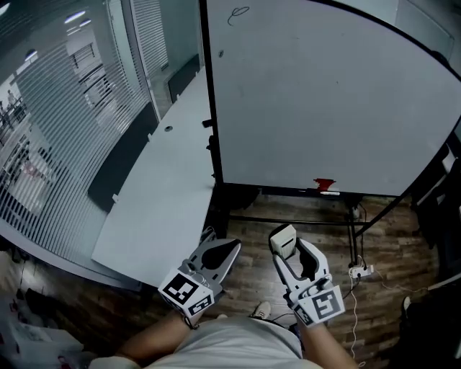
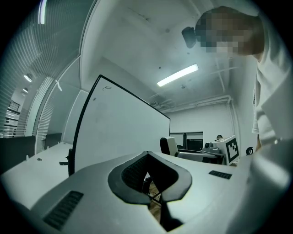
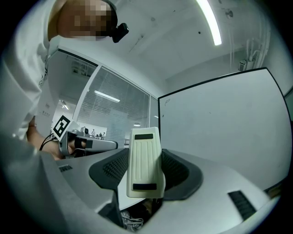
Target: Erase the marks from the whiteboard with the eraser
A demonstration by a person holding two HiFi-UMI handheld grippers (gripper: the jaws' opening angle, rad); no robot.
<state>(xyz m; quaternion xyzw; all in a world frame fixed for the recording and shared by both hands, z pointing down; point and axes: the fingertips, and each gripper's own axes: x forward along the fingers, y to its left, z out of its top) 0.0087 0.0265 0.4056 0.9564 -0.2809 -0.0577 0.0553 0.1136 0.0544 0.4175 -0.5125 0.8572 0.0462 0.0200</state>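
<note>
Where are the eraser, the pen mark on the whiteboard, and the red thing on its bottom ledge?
eraser (image 3: 145, 162), right gripper view, middle of its ribbed face.
pen mark (image 1: 238, 14), head view, middle of the drawn loop.
red thing (image 1: 324, 184), head view, middle of its top.

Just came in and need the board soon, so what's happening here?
A person stands facing the whiteboard with a gripper in each hand. The right gripper is clamped on the eraser; the left gripper is shut and empty. Both are held low, away from the board. A scribbled mark sits near the board's top left corner, not yet erased.
</note>
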